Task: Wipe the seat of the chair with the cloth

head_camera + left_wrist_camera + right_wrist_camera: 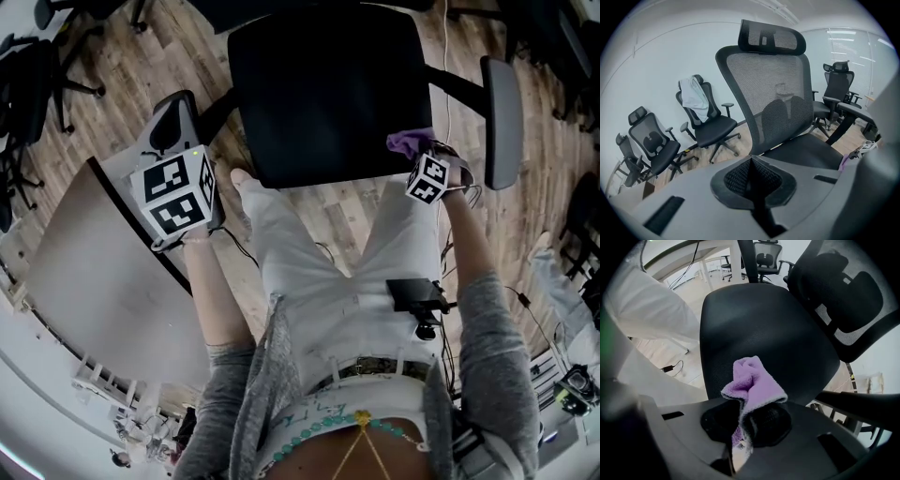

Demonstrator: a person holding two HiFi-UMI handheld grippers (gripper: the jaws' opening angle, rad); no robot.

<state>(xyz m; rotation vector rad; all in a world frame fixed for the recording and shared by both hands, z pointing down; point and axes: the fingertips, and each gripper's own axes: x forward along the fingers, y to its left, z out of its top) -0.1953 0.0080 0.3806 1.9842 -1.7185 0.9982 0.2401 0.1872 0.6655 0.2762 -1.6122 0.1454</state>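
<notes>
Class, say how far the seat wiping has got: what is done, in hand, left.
Done: the right gripper has the cloth clamped in its jaws. In hand: the cloth is held at the seat's front edge, contact unclear. Left: wiping across the seat. The left gripper is shut and empty.

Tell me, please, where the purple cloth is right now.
The purple cloth is clamped in the right gripper. In the head view it is on the right, at the near right corner of the black chair seat.
</notes>
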